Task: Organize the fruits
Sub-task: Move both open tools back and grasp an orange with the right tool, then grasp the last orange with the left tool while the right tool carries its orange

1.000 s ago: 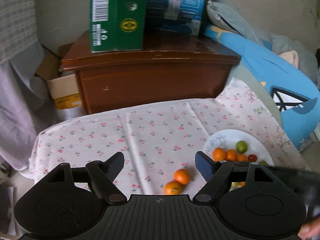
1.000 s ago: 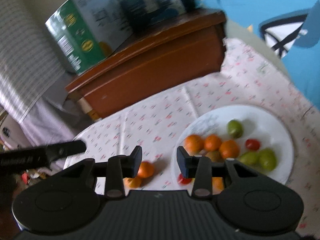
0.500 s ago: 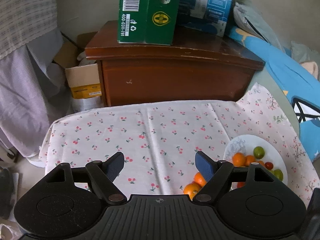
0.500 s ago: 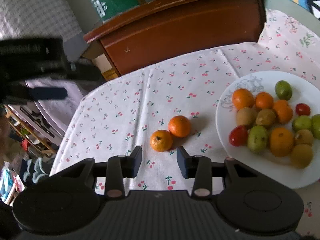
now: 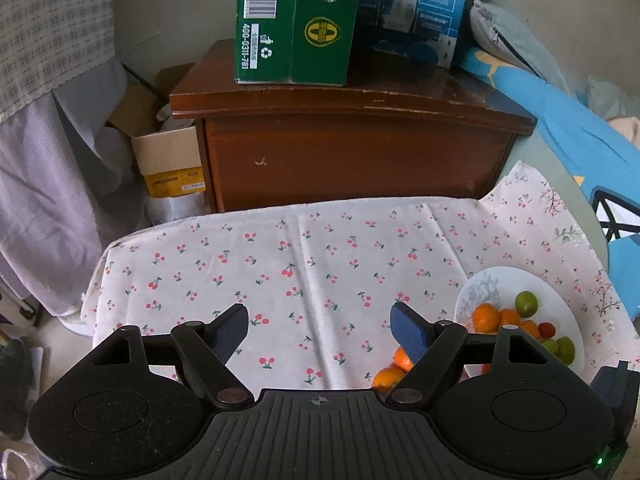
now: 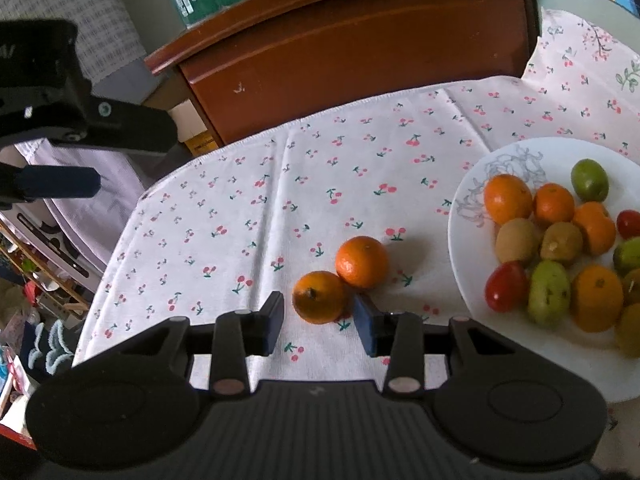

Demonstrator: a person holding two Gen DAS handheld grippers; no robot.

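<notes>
— How do our tongs stand?
— Our right gripper (image 6: 318, 322) is partly apart, empty, low over the cloth (image 6: 280, 184) just short of the near orange (image 6: 319, 297), which touches a second orange (image 6: 362, 261) beside the plate (image 6: 460, 240).
— And the left gripper (image 5: 320, 330)?
— Wide apart, holding nothing.

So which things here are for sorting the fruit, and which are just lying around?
For the job:
- two oranges on the cloth
- white plate of mixed fruit
- right gripper, open, close to the nearer orange
- left gripper, open, empty

Just lying about:
- green box
- blue box
- wooden cabinet
- cardboard box
</notes>
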